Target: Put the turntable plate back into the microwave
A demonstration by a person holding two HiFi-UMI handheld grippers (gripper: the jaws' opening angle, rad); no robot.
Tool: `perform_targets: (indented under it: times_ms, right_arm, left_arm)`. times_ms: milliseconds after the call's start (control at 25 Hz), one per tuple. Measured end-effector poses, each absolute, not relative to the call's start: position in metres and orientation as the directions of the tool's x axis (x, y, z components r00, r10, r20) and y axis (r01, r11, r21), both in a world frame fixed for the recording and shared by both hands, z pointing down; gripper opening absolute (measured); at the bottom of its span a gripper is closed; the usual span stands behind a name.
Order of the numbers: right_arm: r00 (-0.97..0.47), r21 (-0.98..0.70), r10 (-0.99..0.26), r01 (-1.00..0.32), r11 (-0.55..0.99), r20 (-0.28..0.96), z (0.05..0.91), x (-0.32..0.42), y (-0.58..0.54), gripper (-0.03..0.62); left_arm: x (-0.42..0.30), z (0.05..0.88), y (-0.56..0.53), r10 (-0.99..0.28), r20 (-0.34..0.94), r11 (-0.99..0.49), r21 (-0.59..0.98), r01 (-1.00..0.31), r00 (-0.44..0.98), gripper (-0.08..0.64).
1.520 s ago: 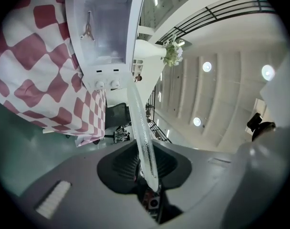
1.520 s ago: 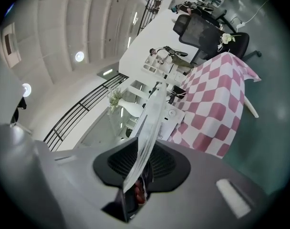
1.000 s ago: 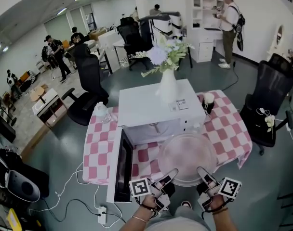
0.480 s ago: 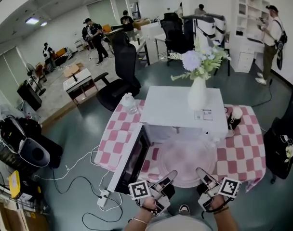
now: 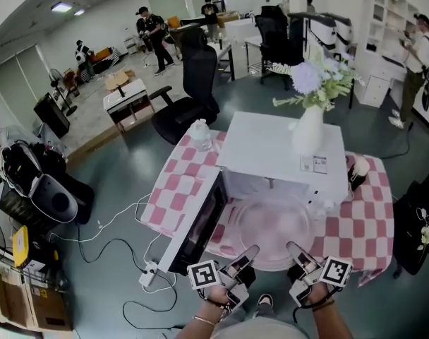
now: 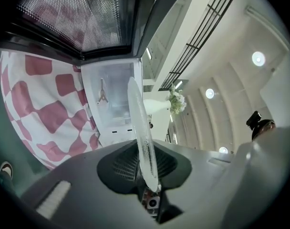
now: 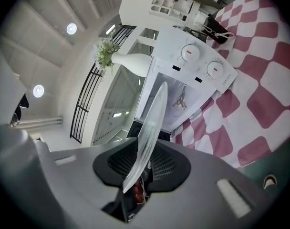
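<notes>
Left claw (image 5: pixel 244 255) is clenched on the near rim of the glass turntable plate (image 5: pixel 274 224). In the left gripper view the rim's edge runs straight down between the two jaws. Close to its right, the right claw (image 5: pixel 298 251) grasps the same rim, and the right gripper view shows the clear glass pinched between that pair too. Held by both, the turntable plate hangs roughly level above the pink-and-white checked cloth (image 5: pixel 179 182) that covers the desk. Its far rim is at the mouth of the white microwave (image 5: pixel 281 150). The door (image 5: pixel 200 221) stands swung open to the left. A white vase (image 5: pixel 307 129) of flowers stands on top of the microwave, and a clear bottle (image 5: pixel 200 134) stands on the cloth behind the door.
</notes>
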State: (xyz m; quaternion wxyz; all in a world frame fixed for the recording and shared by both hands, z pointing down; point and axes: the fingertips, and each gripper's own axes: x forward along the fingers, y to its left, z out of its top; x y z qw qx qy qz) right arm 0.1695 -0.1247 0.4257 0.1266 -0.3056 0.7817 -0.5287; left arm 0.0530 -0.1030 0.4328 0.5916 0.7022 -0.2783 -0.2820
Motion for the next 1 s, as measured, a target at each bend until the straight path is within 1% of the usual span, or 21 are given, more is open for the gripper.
perform_targets:
  times_ms: [240,520,680,1000]
  right_arm:
    - [-0.803,-0.903,-0.586,-0.322,0.283,0.103,0.432,0.163,-0.137,0.078]
    - [-0.813,-0.916,-0.568,-0.315,0.248,0.126,0.470,0.159,-0.147,0.078]
    - [-0.820,-0.916,-0.559,-0.311,0.254,0.123,0.486,0.156,-0.158,0.078]
    - [-0.821,-0.918,-0.554,-0.317,0.239,0.139,0.507,0.157,-0.167,0.078]
  left_arm:
    - [0.050,0.448,-0.112,-0.746,-0.079,-0.142,0.989,-0.042,0.661,0.046]
    - [0.047,0.487,-0.121,-0.749,-0.042,-0.114,0.991,-0.067,0.661,0.048]
    - [0.046,0.505,-0.129,-0.767,-0.067,-0.102,0.995,-0.018,0.638,0.046]
    - [0.049,0.525,-0.138,-0.782,-0.096,-0.095,0.995,0.033,0.616,0.044]
